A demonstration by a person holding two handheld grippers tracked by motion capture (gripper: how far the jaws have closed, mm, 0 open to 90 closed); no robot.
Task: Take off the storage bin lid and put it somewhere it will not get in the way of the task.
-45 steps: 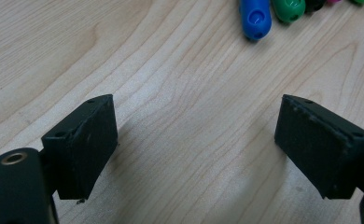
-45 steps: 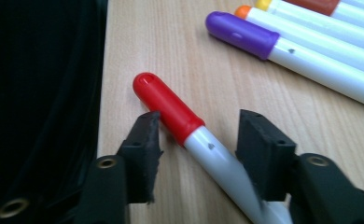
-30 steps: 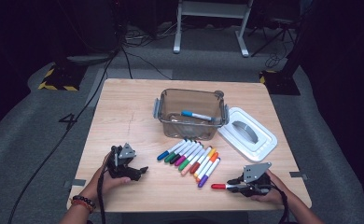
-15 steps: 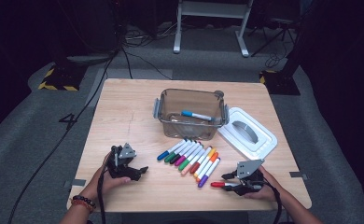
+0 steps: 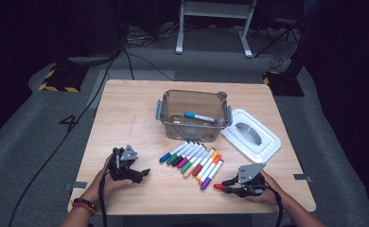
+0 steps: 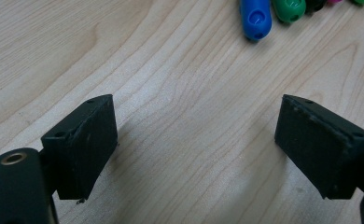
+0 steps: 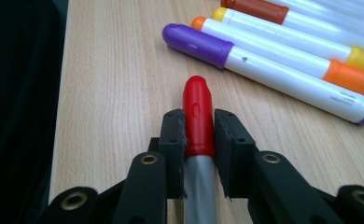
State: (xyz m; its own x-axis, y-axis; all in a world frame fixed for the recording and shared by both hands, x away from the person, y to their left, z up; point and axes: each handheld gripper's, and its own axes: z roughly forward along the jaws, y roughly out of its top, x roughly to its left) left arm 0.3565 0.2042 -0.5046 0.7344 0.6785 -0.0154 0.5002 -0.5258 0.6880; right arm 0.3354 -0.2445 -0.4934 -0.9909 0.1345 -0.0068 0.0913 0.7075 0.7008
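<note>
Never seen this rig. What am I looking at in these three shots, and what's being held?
No robot arm here: a person holds a two-jaw gripper in each hand. The high view is a fixed camera above the wooden table; the other two pictures come from cameras riding on each gripper, looking along its black jaws.

On the table: a clear bin with a blue marker inside, its white lid lying beside it, and a row of coloured markers.

The right gripper has just closed on a red marker, which is clamped by its cap between the pads, near the table's front edge. The left gripper hovers over bare wood, jaws apart and nothing between them.
</note>
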